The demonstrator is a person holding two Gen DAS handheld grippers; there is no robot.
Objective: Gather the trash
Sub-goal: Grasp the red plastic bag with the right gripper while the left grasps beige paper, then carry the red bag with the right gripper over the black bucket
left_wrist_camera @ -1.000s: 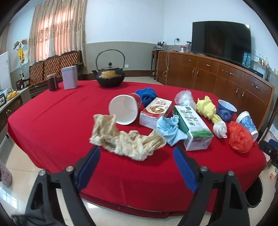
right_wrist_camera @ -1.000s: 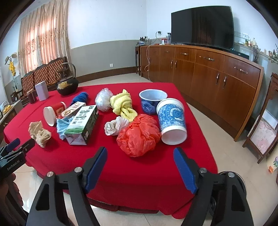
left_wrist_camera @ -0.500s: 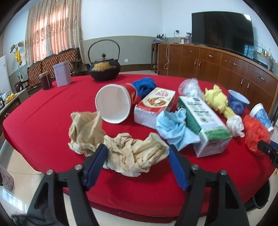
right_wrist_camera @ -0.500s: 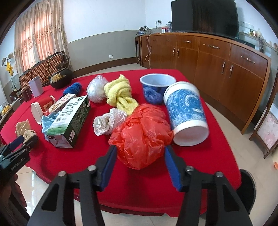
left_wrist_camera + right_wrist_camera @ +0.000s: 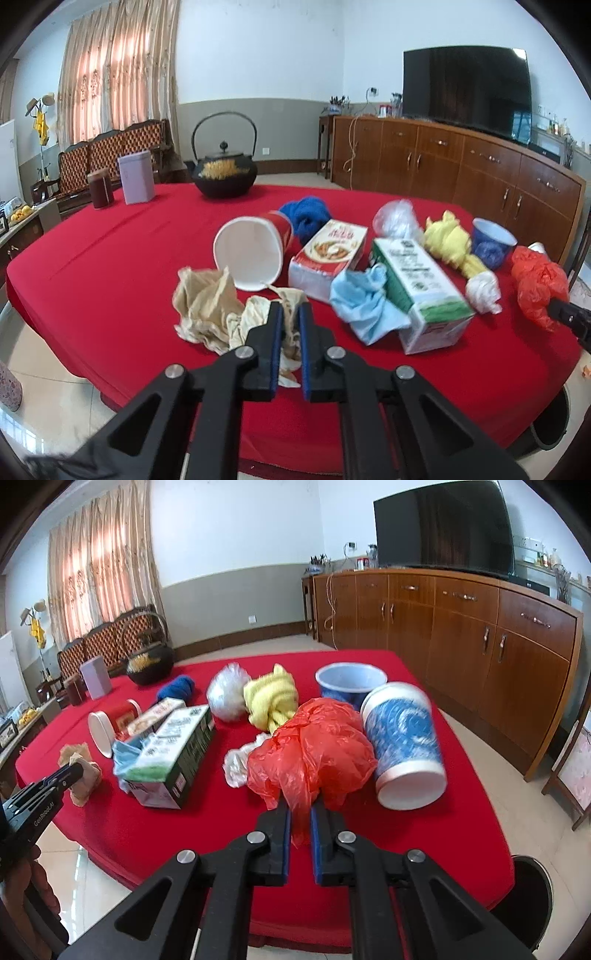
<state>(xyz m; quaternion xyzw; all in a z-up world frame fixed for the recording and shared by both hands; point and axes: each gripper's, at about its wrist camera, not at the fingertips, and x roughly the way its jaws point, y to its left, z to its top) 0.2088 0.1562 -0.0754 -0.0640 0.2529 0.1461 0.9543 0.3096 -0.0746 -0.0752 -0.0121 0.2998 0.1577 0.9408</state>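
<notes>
**Now both tools clamp down on trash**

We see our left tool (image 5: 288, 314) pinching the crumpled beige paper (image 5: 207, 306) at the near edge of the red tabletop (image 5: 110, 251), just in front of the tipped paper cup (image 5: 251, 254). Our right tool (image 5: 300, 812) is pressed together on the red plastic bag (image 5: 314, 749), which sits beside the overturned blue-patterned cup (image 5: 402, 742). Between the two lie the green carton (image 5: 173, 746) and a white plastic wad (image 5: 236, 762).
</notes>
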